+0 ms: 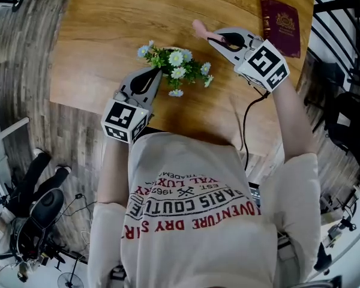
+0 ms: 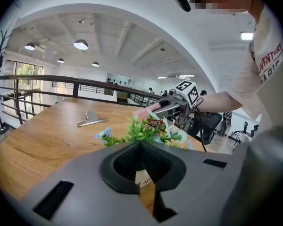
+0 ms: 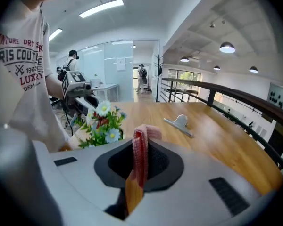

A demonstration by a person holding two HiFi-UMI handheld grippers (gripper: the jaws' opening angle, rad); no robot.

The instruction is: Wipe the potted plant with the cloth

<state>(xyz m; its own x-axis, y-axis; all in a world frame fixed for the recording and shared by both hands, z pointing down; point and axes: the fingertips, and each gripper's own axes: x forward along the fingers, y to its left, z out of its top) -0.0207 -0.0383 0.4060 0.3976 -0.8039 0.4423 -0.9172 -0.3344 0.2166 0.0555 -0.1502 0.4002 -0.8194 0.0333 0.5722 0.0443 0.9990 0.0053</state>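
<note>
Shirt (image 1: 198, 209) fills the lower head view. Left gripper (image 1: 156, 72): jaws closed, tips in the left edge of the plant (image 1: 176, 65); whether a stem is pinched cannot be confirmed. Right gripper (image 1: 212, 38): jaws clamped on a pink cloth (image 1: 200, 29), near the plant's right side, not touching. Plant is between the grippers, over the table (image 1: 102, 35). Red book (image 1: 280, 26) lies well right.

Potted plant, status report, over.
Left tongs shut at potted plant base. Right tongs shut on pink cloth, apart from plant. Nothing between.

Bright ceiling lamps (image 2: 80, 44), soft shadows, fisheye edges, right gripper (image 3: 140, 147) blurred
</note>
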